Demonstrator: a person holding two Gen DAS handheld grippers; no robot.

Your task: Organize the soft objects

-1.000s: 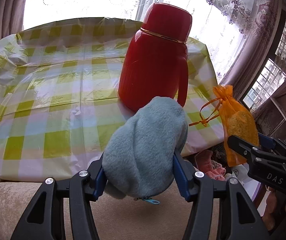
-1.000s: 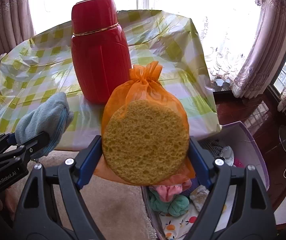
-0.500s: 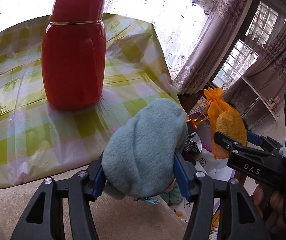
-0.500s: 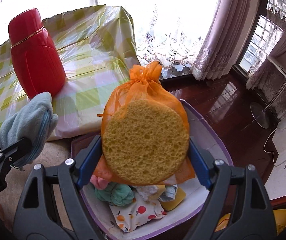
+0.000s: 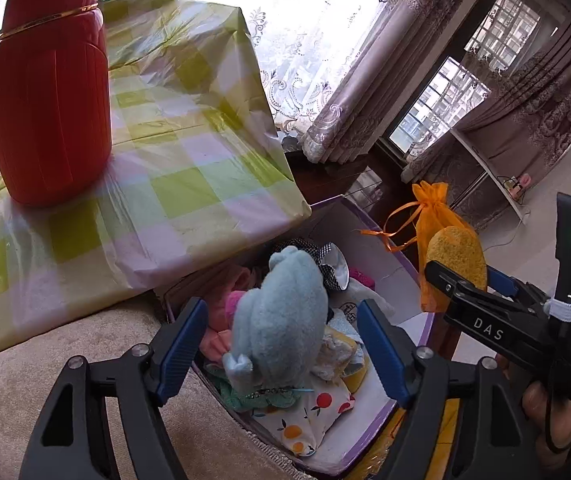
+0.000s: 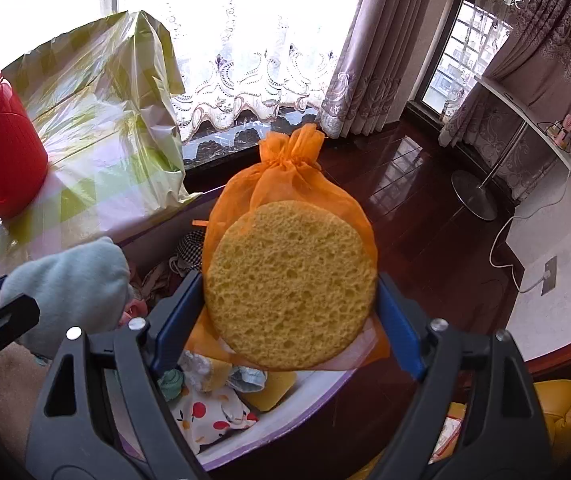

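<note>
Left claw (image 5: 281,344) just opening, clear of blue plush pouch (image 5: 281,320) over bin (image 5: 365,432). Right claw (image 6: 289,304) gripping orange sponge bag (image 6: 289,280).

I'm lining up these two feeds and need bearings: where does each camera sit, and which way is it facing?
Left wrist: on the left gripper, angled down into the purple bin; its jaws have just opened off the blue plush; right gripper and fingers show.
Right wrist: on the right gripper, same downward tilt, clamping the sponge bag; left gripper at left.
Shared: bin, plush, bag, red flask.
</note>
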